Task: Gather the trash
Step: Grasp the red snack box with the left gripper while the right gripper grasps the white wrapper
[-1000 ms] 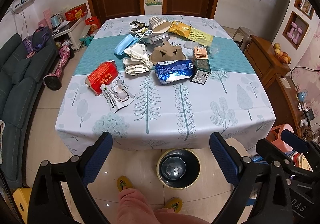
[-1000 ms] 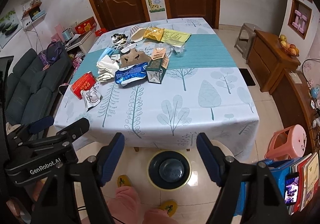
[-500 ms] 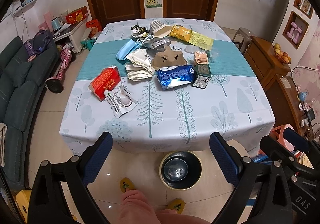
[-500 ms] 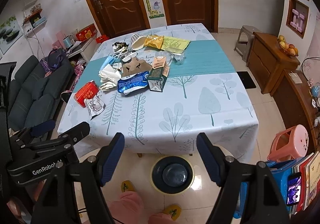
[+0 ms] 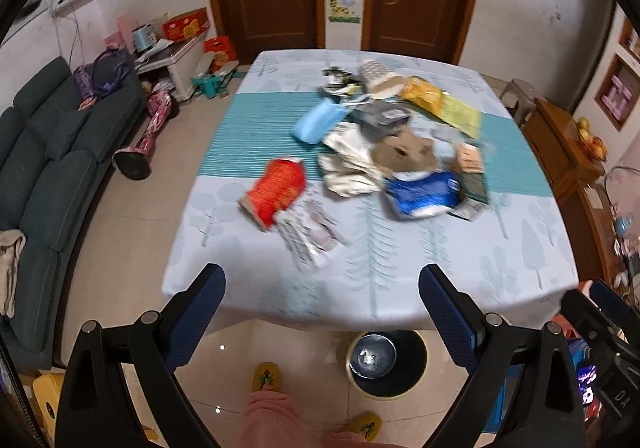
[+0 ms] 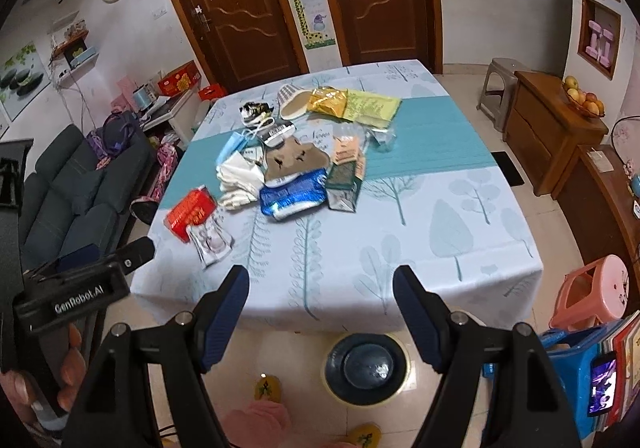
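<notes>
Right wrist view: right gripper agape, empty; left gripper likewise. Trash pile on table, 11 o'clock. Bin below edge, 6 o'clock. Advice: take nearest wrapper first.

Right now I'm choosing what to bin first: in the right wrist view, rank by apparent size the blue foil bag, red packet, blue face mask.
1. blue foil bag
2. red packet, though it lies nearer the camera
3. blue face mask, lying farther off
</notes>
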A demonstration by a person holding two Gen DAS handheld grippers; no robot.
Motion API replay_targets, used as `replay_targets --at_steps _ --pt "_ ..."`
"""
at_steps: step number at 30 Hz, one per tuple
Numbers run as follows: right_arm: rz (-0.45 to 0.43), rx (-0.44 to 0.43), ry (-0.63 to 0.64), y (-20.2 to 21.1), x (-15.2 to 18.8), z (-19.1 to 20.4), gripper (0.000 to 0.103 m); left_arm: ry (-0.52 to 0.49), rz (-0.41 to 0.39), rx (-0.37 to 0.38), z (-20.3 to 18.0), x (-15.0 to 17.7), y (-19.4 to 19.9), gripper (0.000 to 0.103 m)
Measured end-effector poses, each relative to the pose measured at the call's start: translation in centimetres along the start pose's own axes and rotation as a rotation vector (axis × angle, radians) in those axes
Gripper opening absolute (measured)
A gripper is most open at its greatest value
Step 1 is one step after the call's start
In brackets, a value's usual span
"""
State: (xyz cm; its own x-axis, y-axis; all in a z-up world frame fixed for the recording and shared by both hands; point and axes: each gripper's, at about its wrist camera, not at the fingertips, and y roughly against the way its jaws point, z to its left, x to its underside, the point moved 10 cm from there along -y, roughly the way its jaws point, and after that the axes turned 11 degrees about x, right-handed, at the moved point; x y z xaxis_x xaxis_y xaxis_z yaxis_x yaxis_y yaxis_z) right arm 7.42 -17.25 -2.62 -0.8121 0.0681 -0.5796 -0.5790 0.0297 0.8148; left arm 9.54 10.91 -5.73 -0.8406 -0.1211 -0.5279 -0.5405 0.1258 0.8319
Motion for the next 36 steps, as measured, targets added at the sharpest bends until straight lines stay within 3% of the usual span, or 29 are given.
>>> replay_targets --at_steps 7,15,23,28,33,36 --pt "0.012 -0.001 -0.059 -2.3 -2.3 4.3 0.075 -0.019 0.072 0.047 5.7 -4.1 -3.3 0.097" --pt "0.114 -0.036 -0.093 -7.7 -2.2 10.8 0.075 -0.180 0.207 0.090 9.9 -7.1 -9.8 0.096" --pt "0.162 -0.105 -0.021 -13.3 0.0 17.0 0.075 -0.310 0.327 0.190 10.4 -7.3 -15.9 0.096" --pt "0.179 -0.083 0.044 -16.5 0.7 18.4 0.075 -0.372 0.403 0.234 9.4 -6.4 -19.3 0.096" --pt "0.162 -0.082 0.152 -17.4 0.7 19.9 0.075 -0.372 0.511 0.295 8.7 -4.7 -22.0 0.058" --pt "0.172 -0.097 0.183 -17.7 0.9 20.7 0.075 -0.377 0.496 0.323 8.3 -4.9 -22.3 0.050"
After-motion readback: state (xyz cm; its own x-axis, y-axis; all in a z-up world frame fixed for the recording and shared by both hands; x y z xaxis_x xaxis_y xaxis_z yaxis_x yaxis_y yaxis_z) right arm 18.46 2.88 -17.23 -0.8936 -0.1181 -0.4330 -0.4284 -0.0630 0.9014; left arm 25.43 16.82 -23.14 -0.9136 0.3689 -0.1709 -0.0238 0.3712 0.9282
